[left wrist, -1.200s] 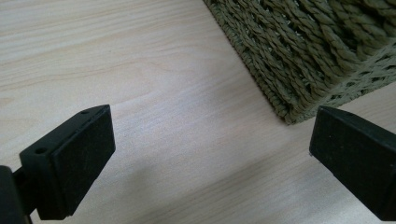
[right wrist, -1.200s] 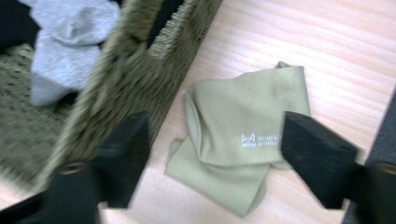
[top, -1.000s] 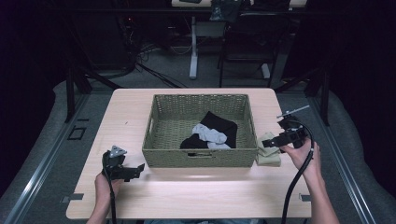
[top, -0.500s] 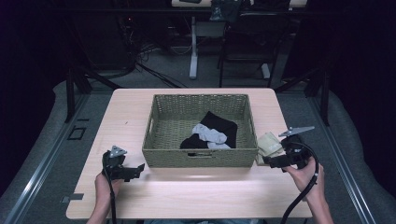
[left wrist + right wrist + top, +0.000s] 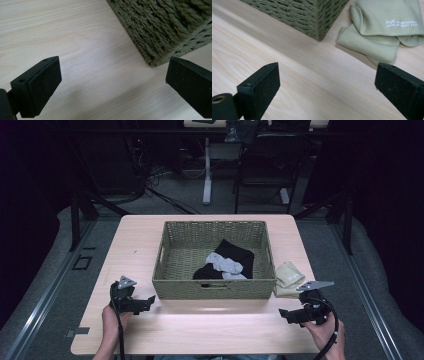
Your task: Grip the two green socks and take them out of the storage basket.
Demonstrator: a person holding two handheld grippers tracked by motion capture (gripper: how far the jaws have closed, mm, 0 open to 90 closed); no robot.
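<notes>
Both tongs, left (image 5: pixel 149 299) and right (image 5: pixel 283 313), hang wide apart, holding nothing, above the near bench (image 5: pixel 210 330). The beige socks (image 5: pixel 289 276) lie just right of the basket (image 5: pixel 163 265). Picking them up looks next: the right tongs must reach far-right and close on them.

Basket (image 5: pixel 215 287) in the middle of the table (image 5: pixel 135 240), socks (image 5: pixel 225 262) inside it, folded sock (image 5: pixel 289 277) just right of it, left gripper (image 5: pixel 145 302) and right gripper (image 5: pixel 287 314) near the front corners.

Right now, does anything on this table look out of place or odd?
One thing: the pale green socks lie rumpled on the table beside the right end of the wicker basket, while the black and grey socks sit inside it. Nothing looks spilled or damaged. Both grippers are open and empty.
</notes>
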